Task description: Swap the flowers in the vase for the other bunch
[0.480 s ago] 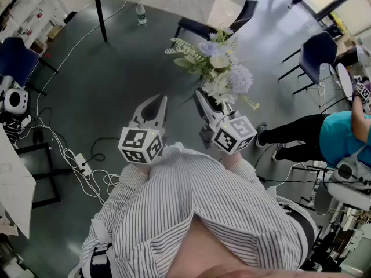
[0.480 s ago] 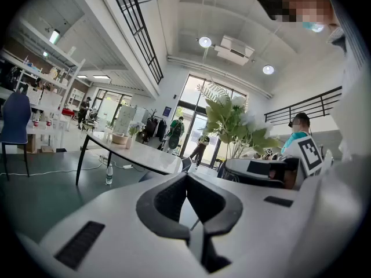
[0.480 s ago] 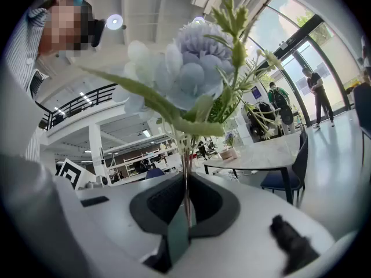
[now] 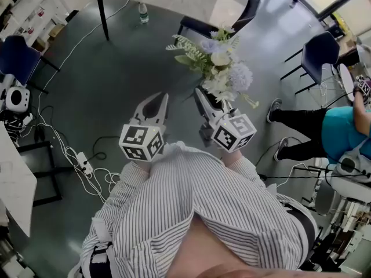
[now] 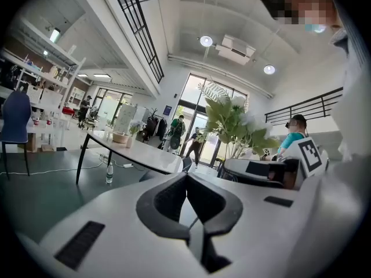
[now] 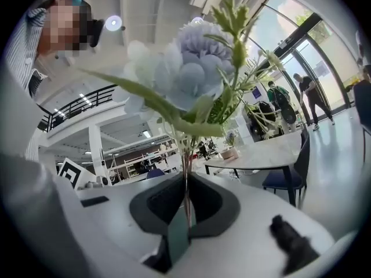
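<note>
My right gripper (image 4: 200,94) is shut on the thin stems of a bunch of artificial flowers (image 4: 217,65), pale blue and white with green fern leaves. In the right gripper view the stems (image 6: 185,172) run up from between the closed jaws to the blue bloom (image 6: 194,68). My left gripper (image 4: 156,100) is beside it, shut and empty, and its jaws meet at the tips (image 5: 186,176). The bunch (image 5: 232,117) also shows at the right of the left gripper view. Far off, a small vase of pale flowers (image 5: 133,130) and a pot (image 5: 120,137) stand on a long white table (image 5: 145,155).
The white table (image 4: 191,2) lies ahead, with a dark chair (image 4: 203,25) at its near side and a water bottle (image 4: 142,13) on the floor. Blue chairs (image 4: 316,51) (image 4: 20,59) stand right and left. Cables (image 4: 81,164) trail at left. A person in teal (image 4: 342,135) sits at right.
Both grippers and the bunch are almost where they were. The seated person at the right has shifted their legs.
</note>
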Available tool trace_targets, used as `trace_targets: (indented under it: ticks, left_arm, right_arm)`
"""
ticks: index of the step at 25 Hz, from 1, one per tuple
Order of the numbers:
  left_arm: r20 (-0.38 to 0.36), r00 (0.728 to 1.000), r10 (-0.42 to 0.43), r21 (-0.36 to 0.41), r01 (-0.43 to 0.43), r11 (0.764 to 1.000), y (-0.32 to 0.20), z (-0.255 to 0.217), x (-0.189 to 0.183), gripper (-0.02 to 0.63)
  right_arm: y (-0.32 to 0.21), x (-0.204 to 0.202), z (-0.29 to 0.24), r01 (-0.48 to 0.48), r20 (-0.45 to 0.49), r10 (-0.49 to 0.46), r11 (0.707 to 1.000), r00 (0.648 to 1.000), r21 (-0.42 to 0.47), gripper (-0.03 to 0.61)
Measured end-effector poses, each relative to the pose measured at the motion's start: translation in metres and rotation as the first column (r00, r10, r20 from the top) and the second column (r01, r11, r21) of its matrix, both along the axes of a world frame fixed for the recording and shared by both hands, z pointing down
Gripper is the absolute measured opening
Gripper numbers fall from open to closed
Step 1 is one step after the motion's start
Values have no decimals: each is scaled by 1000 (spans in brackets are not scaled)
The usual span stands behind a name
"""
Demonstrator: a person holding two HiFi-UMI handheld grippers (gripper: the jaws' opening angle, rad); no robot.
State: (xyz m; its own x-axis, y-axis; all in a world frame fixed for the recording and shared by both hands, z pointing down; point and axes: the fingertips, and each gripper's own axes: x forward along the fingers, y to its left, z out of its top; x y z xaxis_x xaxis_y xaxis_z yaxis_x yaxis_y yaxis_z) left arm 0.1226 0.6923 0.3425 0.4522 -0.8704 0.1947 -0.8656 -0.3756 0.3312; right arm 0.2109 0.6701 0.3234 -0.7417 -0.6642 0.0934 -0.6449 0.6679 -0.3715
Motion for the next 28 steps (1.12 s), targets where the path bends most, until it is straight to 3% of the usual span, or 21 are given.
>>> trace_targets:
  ticks: [15,23,28]
  left_arm:
    - [19,998,65,-48,-64,997,3,12,6,12]
    - [18,999,48,-57,-47,997,-5,20,-40,12]
    - [29,999,34,-69,-32,997,-6,22,-38,12]
  right_arm:
    - [5,-14,5,25,-4,-25,1000,1000,13,34]
    - [-9,-51,17,-4,-17,3,999,1000,-32,35]
    - [-7,-48,23,-6,-22,5,998,1000,-56,34]
